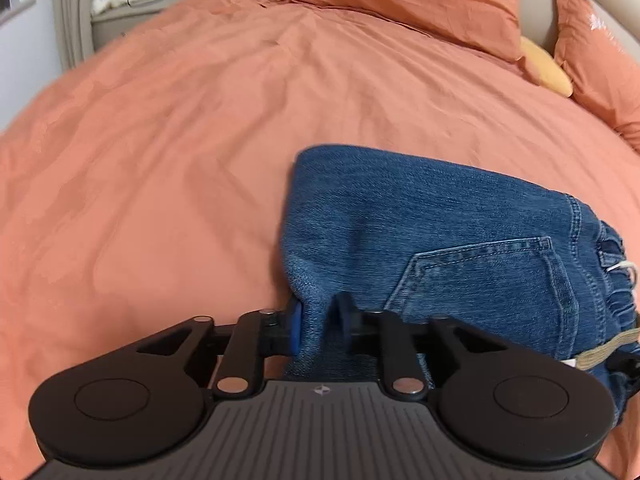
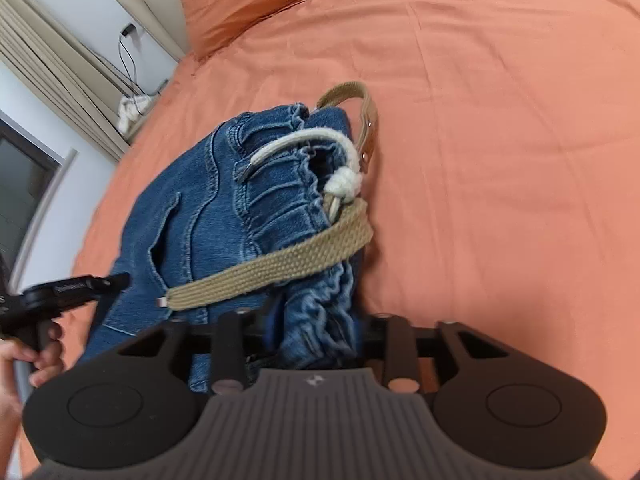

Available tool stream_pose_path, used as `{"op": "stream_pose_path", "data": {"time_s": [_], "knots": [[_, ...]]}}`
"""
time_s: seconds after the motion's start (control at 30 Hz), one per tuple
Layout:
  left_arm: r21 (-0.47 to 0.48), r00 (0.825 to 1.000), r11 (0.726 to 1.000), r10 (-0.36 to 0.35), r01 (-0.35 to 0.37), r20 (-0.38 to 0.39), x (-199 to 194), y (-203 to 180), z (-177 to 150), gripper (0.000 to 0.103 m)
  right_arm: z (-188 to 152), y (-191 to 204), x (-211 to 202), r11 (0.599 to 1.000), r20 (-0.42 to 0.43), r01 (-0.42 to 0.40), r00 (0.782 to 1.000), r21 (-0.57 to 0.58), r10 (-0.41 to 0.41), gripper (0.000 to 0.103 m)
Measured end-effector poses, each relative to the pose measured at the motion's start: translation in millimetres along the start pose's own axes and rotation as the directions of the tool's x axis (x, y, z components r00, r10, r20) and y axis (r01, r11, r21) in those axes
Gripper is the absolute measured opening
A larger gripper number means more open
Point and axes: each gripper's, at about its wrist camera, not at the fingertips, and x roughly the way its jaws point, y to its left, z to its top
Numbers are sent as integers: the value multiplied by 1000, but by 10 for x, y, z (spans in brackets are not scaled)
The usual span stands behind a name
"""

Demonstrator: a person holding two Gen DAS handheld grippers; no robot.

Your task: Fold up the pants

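Orange bedding (image 1: 200, 120) carries folded blue jeans (image 1: 440, 220); left tool (image 1: 320, 326) pinches a denim fold, right tool (image 2: 316, 332) clamps the bunched waistband beside a tan belt (image 2: 280, 260).

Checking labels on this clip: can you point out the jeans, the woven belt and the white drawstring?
jeans (image 1: 440, 216): left wrist view, on the flat denim above the back pocket.
woven belt (image 2: 280, 264): right wrist view, mid-strap across the waistband.
white drawstring (image 2: 344, 184): right wrist view, on its knot.

Left tongs (image 1: 319, 326) and right tongs (image 2: 316, 340) both clamped on denim, side by side.
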Motion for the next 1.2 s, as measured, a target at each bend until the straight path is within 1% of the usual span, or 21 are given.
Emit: {"op": "stream_pose_path", "data": {"time_s": [0.03,0.1,0.23,0.27,0.37,0.4,0.47,0.53,0.6,0.67,0.73,0.77,0.87,0.9,0.97,1.0,1.03,1.07,1.1,1.13,1.2], "knots": [[10,1000,1000,15,-15,-3,-69,-4,29,29,28,31,-28,1000,1,15,1000,-13,-15,54],[44,999,998,48,-49,12,-289,6,100,29,65,35,-170,999,11,36,999,-34,-36,65],[107,988,985,123,-133,91,-929,100,300,30,170,176,-523,991,53,84,995,-107,-79,70],[117,983,981,141,-154,114,-1126,119,347,31,201,232,-635,988,68,87,995,-131,-78,70],[140,966,967,185,-211,179,-1688,101,436,37,252,449,-1011,972,125,91,990,-215,-65,76],[151,959,961,198,-230,205,-1866,60,428,39,263,547,-1145,965,148,94,987,-244,-58,78],[167,940,949,221,-269,260,-2183,-65,384,48,230,722,-1431,950,195,99,980,-297,-42,81],[174,919,940,229,-295,321,-2485,-213,254,51,144,873,-1735,933,240,102,971,-345,-17,87],[174,895,936,221,-306,388,-2754,-370,58,59,30,1033,-2017,915,291,109,957,-389,9,90],[157,864,933,225,-324,450,-2968,-516,-181,65,-134,1148,-2275,896,339,125,940,-426,30,92],[148,844,929,232,-340,484,-3109,-645,-425,68,-321,1223,-2503,884,380,139,924,-446,47,98],[137,835,927,240,-348,494,-3155,-707,-567,70,-417,1241,-2604,879,396,146,917,-453,51,98],[123,824,922,260,-366,503,-3213,-868,-911,73,-722,1262,-2800,874,428,162,902,-459,57,98],[119,824,922,264,-368,501,-3221,-919,-1019,73,-816,1250,-2830,874,431,155,900,-461,68,98],[124,841,930,251,-347,480,-3211,-1025,-1214,74,-997,1236,-2870,879,426,126,900,-459,94,98],[121,846,934,244,-337,474,-3194,-1071,-1294,75,-1083,1235,-2869,883,418,112,903,-456,101,98],[114,845,936,244,-334,476,-3174,-1117,-1368,79,-1168,1237,-2870,888,415,106,904,-448,101,98],[112,842,934,249,-340,479,-3140,-1174,-1438,86,-1262,1242,-2860,891,414,105,905,-441,98,98],[109,840,931,258,-348,477,-3118,-1211,-1513,89,-1344,1243,-2843,892,411,104,906,-439,97,98],[105,841,928,270,-357,469,-3083,-1249,-1573,90,-1420,1237,-2830,894,413,103,906,-436,97,98],[117,849,923,282,-368,447,-2996,-1323,-1664,90,-1564,1221,-2790,897,423,107,901,-430,95,98]]}}
